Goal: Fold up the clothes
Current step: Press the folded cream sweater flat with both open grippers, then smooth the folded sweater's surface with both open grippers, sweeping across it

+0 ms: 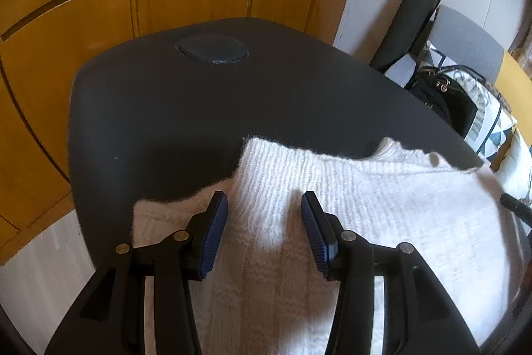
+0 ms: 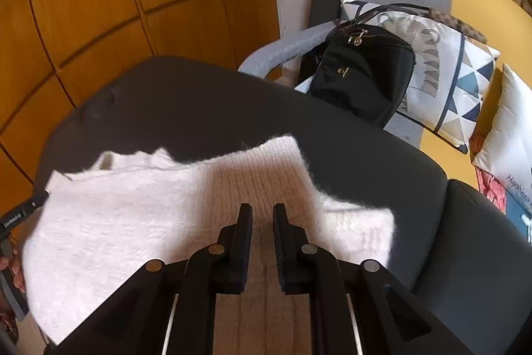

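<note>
Sweater (image 1: 332, 205) lies crosswise under both tools; left tool (image 1: 264, 205) gapes empty over its left end, right tool (image 2: 262, 215) nearly clenched, empty, over its right.

Left tool (image 1: 264, 205) open above white knit sweater (image 1: 332, 205) on dark table (image 1: 166, 108); contact unclear.

The white sweater (image 1: 332, 205) is a fuzzy ribbed knit lying on a matt, smooth dark table (image 1: 166, 108), backed at upper left by satiny orange wood panelling (image 1: 83, 5), while the black bag (image 2: 362, 72) at upper right looks like smooth fabric with brass-coloured metal fittings.
</note>
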A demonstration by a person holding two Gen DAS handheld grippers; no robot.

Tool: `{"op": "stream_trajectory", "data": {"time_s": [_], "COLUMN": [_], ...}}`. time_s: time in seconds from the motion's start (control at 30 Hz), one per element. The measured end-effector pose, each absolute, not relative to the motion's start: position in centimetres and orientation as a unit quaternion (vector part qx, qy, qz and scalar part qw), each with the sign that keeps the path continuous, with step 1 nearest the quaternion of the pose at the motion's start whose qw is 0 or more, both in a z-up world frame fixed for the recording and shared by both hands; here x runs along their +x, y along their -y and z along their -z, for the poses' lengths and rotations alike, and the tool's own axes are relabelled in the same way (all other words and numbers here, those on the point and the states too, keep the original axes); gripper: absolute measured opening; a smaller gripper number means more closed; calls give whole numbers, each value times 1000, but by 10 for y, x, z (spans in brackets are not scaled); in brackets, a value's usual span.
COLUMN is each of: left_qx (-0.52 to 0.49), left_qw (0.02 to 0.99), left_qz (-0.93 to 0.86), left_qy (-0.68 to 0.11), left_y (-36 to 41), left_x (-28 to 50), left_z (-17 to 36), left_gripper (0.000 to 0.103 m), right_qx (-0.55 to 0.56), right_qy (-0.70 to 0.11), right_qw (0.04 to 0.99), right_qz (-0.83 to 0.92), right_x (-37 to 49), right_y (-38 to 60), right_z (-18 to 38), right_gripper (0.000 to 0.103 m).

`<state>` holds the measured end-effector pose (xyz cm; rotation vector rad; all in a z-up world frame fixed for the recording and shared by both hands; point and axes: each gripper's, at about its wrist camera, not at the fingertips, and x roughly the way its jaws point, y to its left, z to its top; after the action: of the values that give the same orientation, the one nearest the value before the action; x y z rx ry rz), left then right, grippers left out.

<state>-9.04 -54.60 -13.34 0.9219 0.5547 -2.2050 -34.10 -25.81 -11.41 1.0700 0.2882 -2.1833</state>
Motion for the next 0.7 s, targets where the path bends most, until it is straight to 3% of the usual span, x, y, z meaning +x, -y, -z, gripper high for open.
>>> {"op": "stream_trajectory", "data": {"time_s": [0.1,0.3,0.43,0.6,0.7], "left_qx": [362,361,371,366,342], "left_qw": [339,328,340,338,345], "left_qz": [845,840,839,843,854], "left_qy": [-200,-239,-209,-201,-188], "left_y": [546,563,557,550,531], "left_x": [-95,-97,-106,-89,-63], "left_z": [139,149,149,136,123], "left_gripper": [49,58,60,60,60], "right_qx": [417,424,423,406,395], "right_qy": [-127,-85,-59,-41,-32], "right_qw": [324,314,316,321,325], "right_qz": [840,845,847,855,859], "right_x": [-350,-366,-370,-342,-308], "right_y": [263,252,246,223,199], "right_z": [123,135,137,107,94], "right_gripper": [10,8,7,18,18]}}
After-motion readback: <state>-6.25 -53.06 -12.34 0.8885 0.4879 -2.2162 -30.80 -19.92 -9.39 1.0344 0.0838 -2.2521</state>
